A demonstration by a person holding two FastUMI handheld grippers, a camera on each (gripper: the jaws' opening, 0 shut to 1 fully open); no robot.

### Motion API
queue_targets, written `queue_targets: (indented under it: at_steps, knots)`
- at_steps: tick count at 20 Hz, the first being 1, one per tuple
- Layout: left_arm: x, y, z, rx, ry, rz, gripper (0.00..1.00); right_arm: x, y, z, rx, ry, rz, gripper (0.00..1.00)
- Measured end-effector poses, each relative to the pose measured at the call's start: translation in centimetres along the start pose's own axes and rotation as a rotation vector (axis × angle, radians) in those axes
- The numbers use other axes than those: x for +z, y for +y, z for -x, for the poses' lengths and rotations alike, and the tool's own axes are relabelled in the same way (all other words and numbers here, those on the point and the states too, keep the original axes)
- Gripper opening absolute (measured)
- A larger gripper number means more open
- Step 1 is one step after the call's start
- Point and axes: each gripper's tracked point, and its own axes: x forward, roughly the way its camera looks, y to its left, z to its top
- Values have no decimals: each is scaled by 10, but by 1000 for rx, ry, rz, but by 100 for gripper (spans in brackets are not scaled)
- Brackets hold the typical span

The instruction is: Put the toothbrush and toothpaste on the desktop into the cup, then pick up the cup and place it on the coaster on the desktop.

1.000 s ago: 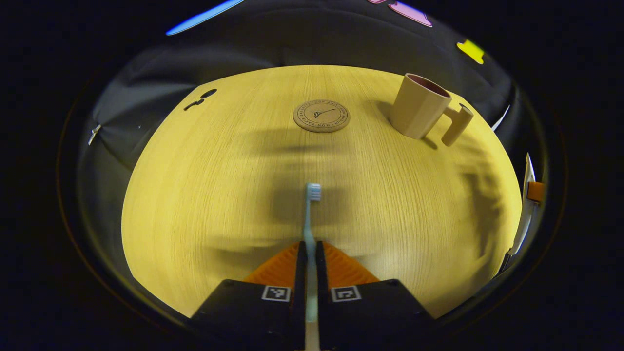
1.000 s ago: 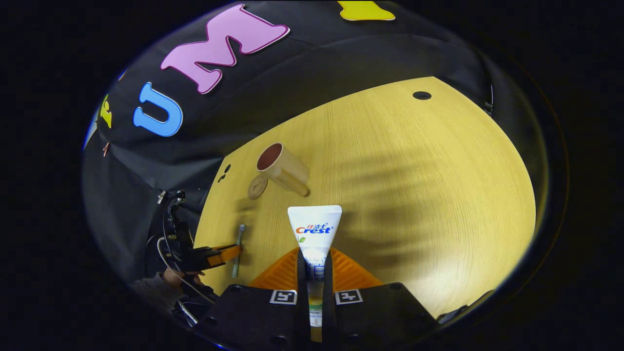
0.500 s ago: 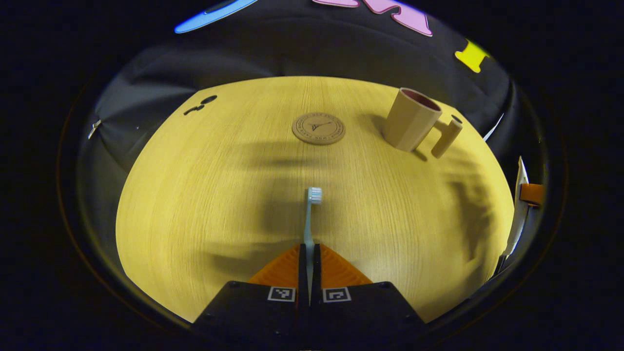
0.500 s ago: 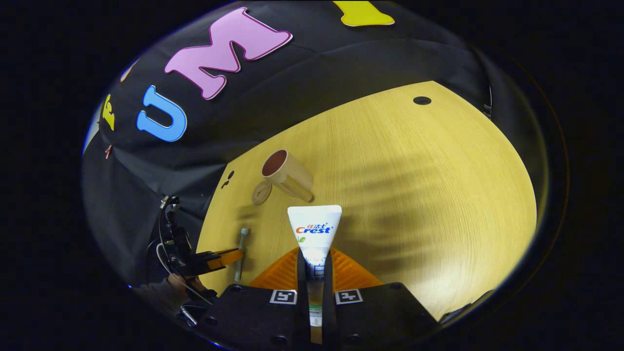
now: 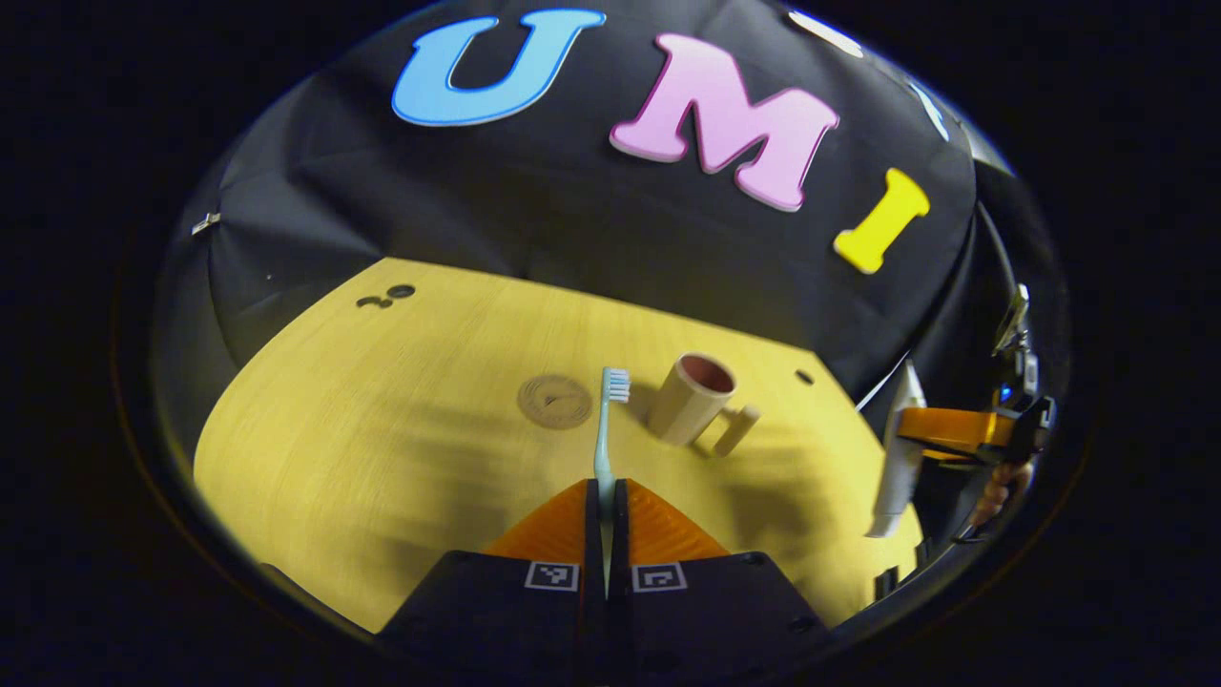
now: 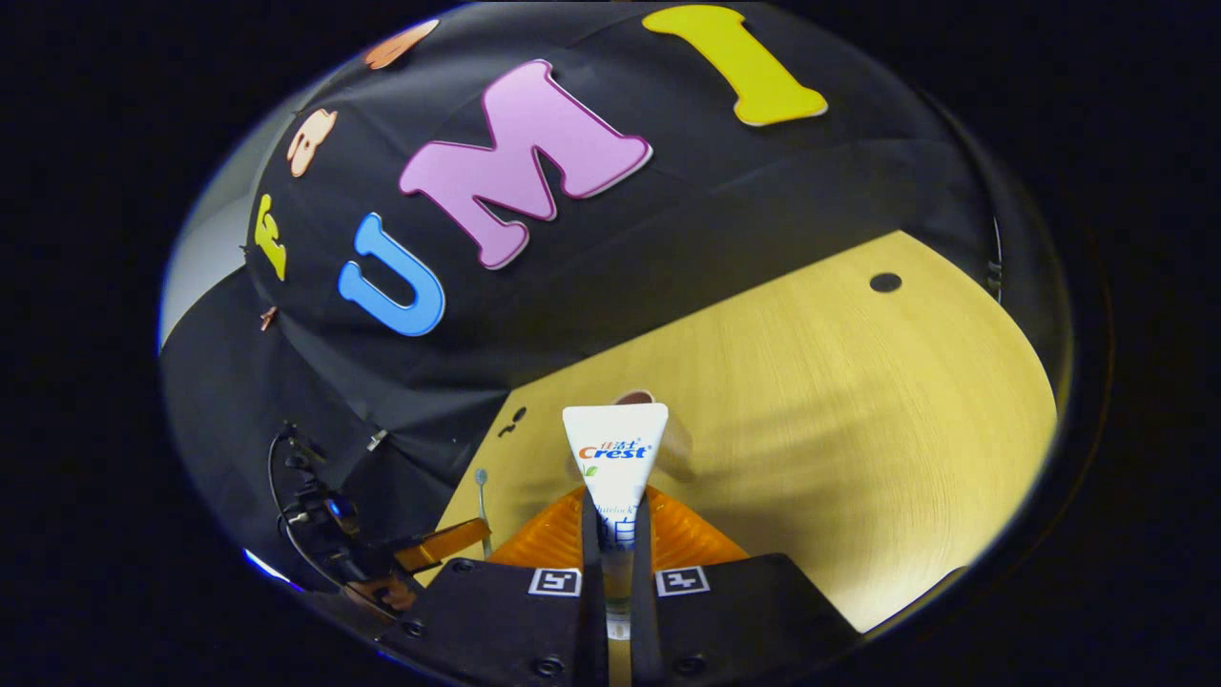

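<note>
Now you've lifted both well off the worktop (image 5: 334,458): left claw (image 5: 608,501) clenched on toothbrush (image 5: 605,429), right claw (image 6: 615,520) on toothpaste (image 6: 615,453). Cup (image 5: 692,398) stands beside coaster (image 5: 554,401); drop-in next.

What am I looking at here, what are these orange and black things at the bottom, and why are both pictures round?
There is no robot. A person holds a two-fingered hand-held gripper in each hand, and a fisheye camera rides on each, hence the round pictures.

The left gripper view looks along the left hand-held gripper, shut on a toothbrush with its bristles pointing away. The right gripper view looks along the right hand-held gripper, shut on a toothpaste tube.

On the wooden desktop stand a tan cup with a handle and, beside it, a round coaster. The right gripper also appears at the edge of the left gripper view.
</note>
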Motion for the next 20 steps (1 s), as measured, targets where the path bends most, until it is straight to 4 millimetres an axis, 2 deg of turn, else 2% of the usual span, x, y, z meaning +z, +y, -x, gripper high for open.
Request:
queue_targets:
  at_steps: [2, 5, 7, 9, 12, 13, 14, 15, 16, 17, 18, 20]
  knots:
    - [14, -19, 12, -39, -58, 23, 6, 30, 14, -16, 38, -69, 30, 13]
    - [27, -37, 29, -74, -112, 62, 6, 71, 29, -50, 77, -157, 68, 13]
    - [26, -46, 32, -88, -122, 68, 6, 90, 35, -80, 91, -200, 99, 13]
    - [20, -53, 38, -90, -117, 60, 6, 98, 37, -112, 102, -216, 117, 13]
    - [12, -65, 45, -92, -105, 76, 6, 93, 30, -158, 96, -210, 145, 13]
    - [8, -67, 46, -90, -102, 85, 1, 88, 24, -172, 87, -199, 151, 13]
    - [6, -68, 48, -88, -99, 92, 6, 83, 20, -185, 81, -189, 156, 13]
    - [4, -69, 47, -86, -97, 96, 6, 78, 17, -195, 76, -180, 162, 13]
    - [4, -69, 47, -84, -95, 98, 6, 74, 14, -203, 73, -175, 171, 13]
    - [3, -71, 46, -86, -91, 102, 1, 68, 11, -211, 68, -170, 190, 13]
    - [5, -72, 45, -84, -93, 105, 6, 62, 7, -217, 58, -161, 216, 13]
    - [4, -70, 41, -78, -97, 109, 6, 48, 3, -227, 50, -139, 269, 13]
